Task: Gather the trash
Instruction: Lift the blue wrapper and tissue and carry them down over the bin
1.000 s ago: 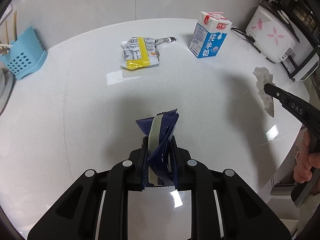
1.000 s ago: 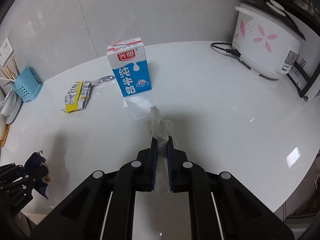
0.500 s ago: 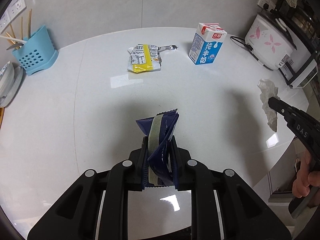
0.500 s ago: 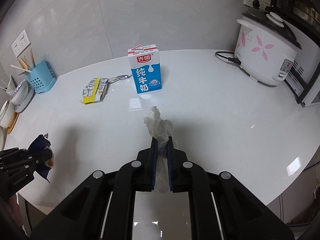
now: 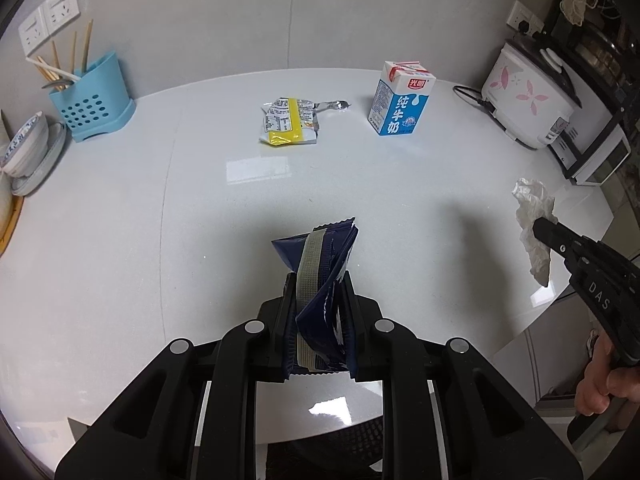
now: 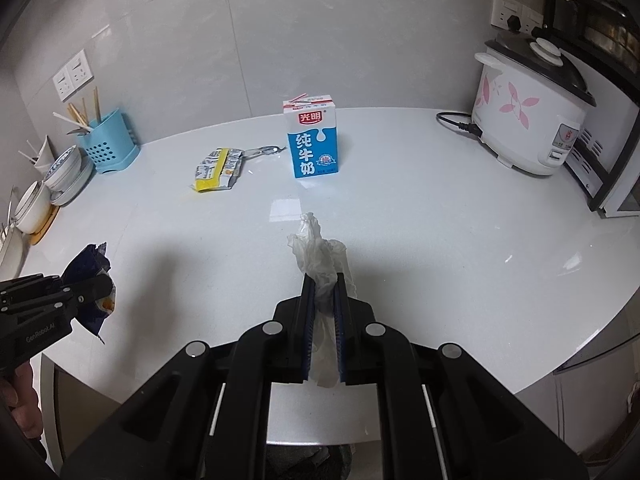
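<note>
Both pieces of rubbish hung clear of the glossy white countertop (image 5: 120, 240), each pinched in its own tool, which looked to me like the carrying stage of the clean-up: lifted off the surface so they could be taken to a bin. Something dark showed below the counter's near edge in both views, though I could not tell what it was.

The left gripper (image 5: 318, 280) had its jaws drawn in close but not fully together, clamped on the crumpled dark blue foil snack wrapper with a pale strip down it (image 5: 320, 256); the wrapper's bulk kept the pads apart. It stood up out of the jaws, well above the counter.

The right gripper (image 6: 323, 280) was squeezed almost completely closed on the wadded white tissue (image 6: 318, 254), thin enough to let the blue-edged pads nearly meet. The tissue spilled out above and below the fingers.

Two items were left on the counter, untouched: the flattened yellow-and-white printed packet (image 5: 290, 122) with a silvery torn tail, and just beside it, apart, the upright blue-and-white milk carton (image 5: 402, 102). I judged those would be collected afterwards, since both tools were occupied.
</note>
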`<move>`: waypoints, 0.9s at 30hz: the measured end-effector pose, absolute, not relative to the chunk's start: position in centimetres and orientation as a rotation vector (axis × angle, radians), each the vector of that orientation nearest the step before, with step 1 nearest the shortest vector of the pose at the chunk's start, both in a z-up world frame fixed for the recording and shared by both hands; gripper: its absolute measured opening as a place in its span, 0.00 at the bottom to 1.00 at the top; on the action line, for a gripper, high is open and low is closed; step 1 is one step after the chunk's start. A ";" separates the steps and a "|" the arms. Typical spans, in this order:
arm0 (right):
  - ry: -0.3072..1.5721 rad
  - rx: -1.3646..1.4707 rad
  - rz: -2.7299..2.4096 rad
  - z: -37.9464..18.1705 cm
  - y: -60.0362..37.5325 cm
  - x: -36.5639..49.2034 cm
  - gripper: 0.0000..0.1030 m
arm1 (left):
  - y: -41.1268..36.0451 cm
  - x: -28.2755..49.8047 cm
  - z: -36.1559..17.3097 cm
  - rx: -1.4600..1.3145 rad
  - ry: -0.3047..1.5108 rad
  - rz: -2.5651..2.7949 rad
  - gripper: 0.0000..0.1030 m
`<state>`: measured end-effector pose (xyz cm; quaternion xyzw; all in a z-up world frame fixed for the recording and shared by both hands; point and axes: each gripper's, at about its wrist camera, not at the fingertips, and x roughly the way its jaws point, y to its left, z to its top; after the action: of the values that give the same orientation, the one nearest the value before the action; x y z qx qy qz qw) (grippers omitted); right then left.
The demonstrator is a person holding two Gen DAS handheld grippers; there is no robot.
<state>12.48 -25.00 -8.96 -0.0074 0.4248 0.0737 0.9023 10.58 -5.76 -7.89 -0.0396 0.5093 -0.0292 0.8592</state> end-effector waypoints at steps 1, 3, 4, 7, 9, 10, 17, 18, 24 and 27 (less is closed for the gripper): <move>0.876 -0.018 0.157 -8.9 -25.0 12.2 0.08 | -5.8 10.3 -7.7 -0.087 1.066 -0.060 0.18; 0.871 -0.026 0.166 -8.8 -25.0 11.6 0.08 | -6.0 9.6 -7.5 -0.090 1.060 -0.056 0.18; 0.869 -0.029 0.170 -8.7 -24.9 11.3 0.08 | -6.1 9.4 -7.4 -0.090 1.058 -0.055 0.18; 0.864 -0.025 0.184 -8.5 -25.1 10.3 0.08 | -6.3 8.5 -7.0 -0.093 1.050 -0.051 0.18; 0.861 -0.027 0.190 -8.4 -25.1 9.7 0.08 | -6.4 7.8 -6.9 -0.097 1.047 -0.049 0.18; 0.860 -0.026 0.194 -8.4 -25.2 9.3 0.08 | -6.4 7.5 -6.8 -0.098 1.045 -0.046 0.18; 0.860 -0.034 0.225 -8.6 -25.3 7.1 0.08 | -6.5 5.5 -6.4 -0.108 1.037 -0.033 0.18; 0.862 -0.033 0.229 -8.6 -25.3 6.8 0.08 | -6.5 5.2 -6.4 -0.108 1.036 -0.032 0.18; 0.869 -0.040 0.254 -8.9 -25.2 5.3 0.08 | -6.5 3.7 -6.3 -0.111 1.034 -0.031 0.18; 0.866 -0.049 0.262 -9.0 -25.2 4.5 0.08 | -6.6 3.0 -6.4 -0.110 1.034 -0.032 0.18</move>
<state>4.48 -25.23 -9.00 -0.0235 0.4182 0.1264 0.8992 3.01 -6.64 -6.39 -0.0526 0.4941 -0.0151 0.8677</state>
